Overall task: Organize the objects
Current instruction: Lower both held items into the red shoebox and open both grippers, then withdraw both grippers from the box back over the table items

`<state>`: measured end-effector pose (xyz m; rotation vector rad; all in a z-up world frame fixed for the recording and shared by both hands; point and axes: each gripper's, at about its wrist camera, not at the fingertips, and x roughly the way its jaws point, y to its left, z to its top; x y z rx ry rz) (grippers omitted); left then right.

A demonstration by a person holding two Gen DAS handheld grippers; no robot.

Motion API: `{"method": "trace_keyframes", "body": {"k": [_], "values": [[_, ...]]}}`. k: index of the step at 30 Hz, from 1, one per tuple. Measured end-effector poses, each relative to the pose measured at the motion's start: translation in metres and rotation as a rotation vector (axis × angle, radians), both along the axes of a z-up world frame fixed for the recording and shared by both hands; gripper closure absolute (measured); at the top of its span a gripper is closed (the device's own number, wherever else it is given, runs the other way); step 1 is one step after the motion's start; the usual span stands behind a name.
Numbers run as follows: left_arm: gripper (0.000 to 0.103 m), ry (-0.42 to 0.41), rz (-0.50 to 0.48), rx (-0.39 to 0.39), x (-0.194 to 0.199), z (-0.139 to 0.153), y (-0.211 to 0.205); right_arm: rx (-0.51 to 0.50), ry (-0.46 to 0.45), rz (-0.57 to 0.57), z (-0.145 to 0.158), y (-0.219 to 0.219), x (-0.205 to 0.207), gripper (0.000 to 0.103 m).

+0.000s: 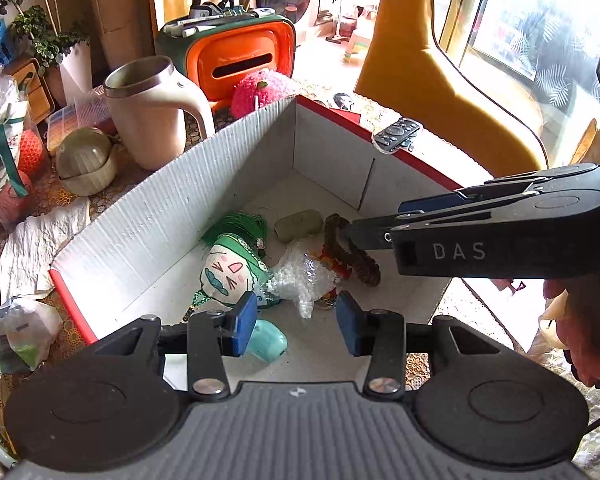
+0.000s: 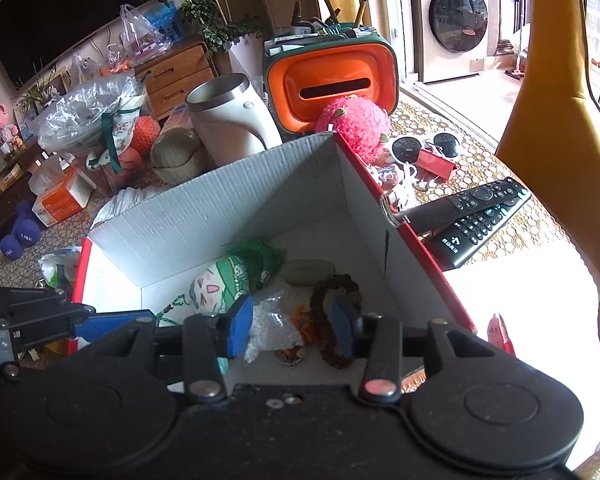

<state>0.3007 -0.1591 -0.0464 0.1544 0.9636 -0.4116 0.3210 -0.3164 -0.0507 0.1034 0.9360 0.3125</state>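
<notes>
A white cardboard box with red edges (image 1: 148, 216) (image 2: 204, 216) holds a green-haired plush doll (image 1: 228, 268) (image 2: 220, 280), a clear bubble-wrap bag (image 1: 304, 276) (image 2: 272, 324), a grey-green case (image 1: 300, 224) (image 2: 308, 270), a brown bead bracelet (image 1: 352, 252) (image 2: 332, 292) and a mint-green item (image 1: 266, 344). My left gripper (image 1: 296, 320) is open above the box's near edge. My right gripper (image 2: 292, 324) is open over the box; in the left wrist view its tip (image 1: 350, 232) sits at the bracelet.
Behind the box stand a cream jug (image 1: 152, 108) (image 2: 232, 120), an orange tissue holder (image 1: 244, 60) (image 2: 332, 84) and a pink plush ball (image 1: 260, 90) (image 2: 354, 124). Remote controls (image 2: 476, 220) (image 1: 396, 134) lie right of the box. Bags and clutter crowd the left.
</notes>
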Motion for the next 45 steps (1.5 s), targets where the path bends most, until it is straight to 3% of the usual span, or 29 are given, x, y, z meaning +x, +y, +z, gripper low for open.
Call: {"method": "trace_keyframes", "body": {"k": [11,15,18,23,25,34,45], "values": [[0.056,-0.078,0.027,-0.04,-0.04,0.039,0.032,0.019,-0.05,0.014,0.027,0.01,-0.043,0.051],[0.052,-0.102,0.039,-0.06,-0.054,0.05,0.045,0.023,-0.074,0.019,0.036,0.014,-0.058,0.04],[0.051,-0.118,0.052,-0.076,-0.065,0.056,0.056,0.033,-0.085,0.028,0.041,0.017,-0.068,0.039],[0.041,-0.145,0.066,-0.093,-0.083,0.067,0.075,0.033,-0.112,0.051,0.048,0.027,-0.084,0.036],[0.04,-0.153,0.075,-0.102,-0.09,0.07,0.083,0.038,-0.127,0.056,0.051,0.029,-0.091,0.028],[0.021,-0.202,0.111,-0.117,-0.114,0.077,0.113,0.034,-0.19,0.104,0.06,0.049,-0.118,0.015],[0.017,-0.257,0.161,-0.119,-0.14,0.078,0.152,0.039,-0.244,0.167,0.063,0.073,-0.141,0.002]]}}
